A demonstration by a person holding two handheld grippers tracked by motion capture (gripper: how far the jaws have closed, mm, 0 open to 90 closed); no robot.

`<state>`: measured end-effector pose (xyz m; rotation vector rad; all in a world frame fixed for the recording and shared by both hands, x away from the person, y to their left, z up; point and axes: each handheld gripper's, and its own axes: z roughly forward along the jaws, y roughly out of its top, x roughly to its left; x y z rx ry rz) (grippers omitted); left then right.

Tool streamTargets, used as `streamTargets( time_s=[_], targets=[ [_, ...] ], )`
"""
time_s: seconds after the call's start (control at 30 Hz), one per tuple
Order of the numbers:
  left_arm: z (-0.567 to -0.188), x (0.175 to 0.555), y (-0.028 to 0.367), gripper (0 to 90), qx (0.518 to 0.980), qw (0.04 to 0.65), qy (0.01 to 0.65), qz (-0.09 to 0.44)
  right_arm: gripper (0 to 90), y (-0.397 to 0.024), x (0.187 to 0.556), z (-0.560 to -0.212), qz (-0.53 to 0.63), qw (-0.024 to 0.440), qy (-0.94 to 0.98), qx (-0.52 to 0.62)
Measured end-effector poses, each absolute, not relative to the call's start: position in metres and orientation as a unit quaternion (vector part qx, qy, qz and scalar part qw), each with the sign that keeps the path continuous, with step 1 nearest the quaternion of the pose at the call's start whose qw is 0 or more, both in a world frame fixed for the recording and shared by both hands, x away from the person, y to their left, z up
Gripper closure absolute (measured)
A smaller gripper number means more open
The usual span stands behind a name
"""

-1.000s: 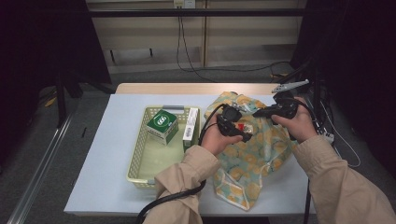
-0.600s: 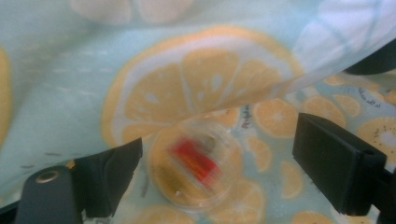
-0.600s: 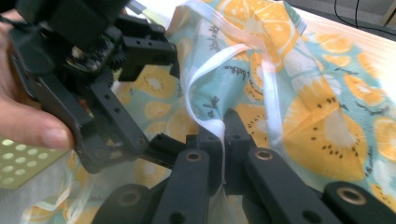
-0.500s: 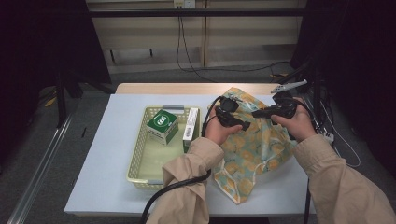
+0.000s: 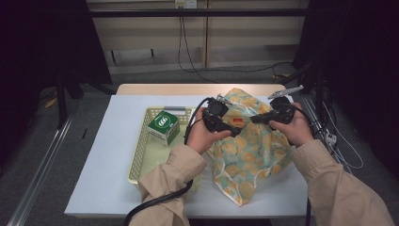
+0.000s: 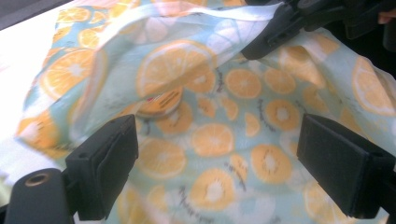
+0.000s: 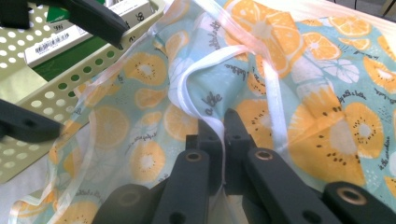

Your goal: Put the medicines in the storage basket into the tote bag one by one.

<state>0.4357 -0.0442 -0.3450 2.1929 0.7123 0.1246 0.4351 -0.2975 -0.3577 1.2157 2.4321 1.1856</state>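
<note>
While pinching the white-trimmed rim of the fruit-print bag (image 5: 244, 155) between the tight-shut fingers of the right gripper (image 7: 223, 122), lifting that edge off the surface (image 5: 108, 165), apparently so that the mouth is gaping rather than sagging flat. Leaving the rest of the bag lying on the right half of the surface, pressed up against the right wall of the pale basket (image 5: 141, 157), probably to make the trip from one to the other a short one.

Hovering the left gripper (image 6: 219, 140) just over the open mouth, with fingers spread wide (having just been opening, and pressing on nothing, the printed cloth lying beyond them and not between the pads). Looking down past them at a round, flat, lidded thing (image 6: 161, 103) resting inside the bag under a fold of cloth (a small tin, perhaps; hard to tell).

Judging from this, packing the bag from the basket, with one hand serving as a stand for the rim and the other freed for fetching. Leaving the green box (image 5: 163, 125) sitting upright in the basket's far end, well within reach.
</note>
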Motion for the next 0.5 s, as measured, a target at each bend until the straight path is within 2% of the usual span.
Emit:
streamTargets(
  time_s=[0.5],
  targets=[
    [-0.339,0.436,0.016,11.7,0.862,0.395,0.309,0.072,89.5,-0.297,0.431,-0.366,0.399,0.080,0.817,0.408]
  ],
)
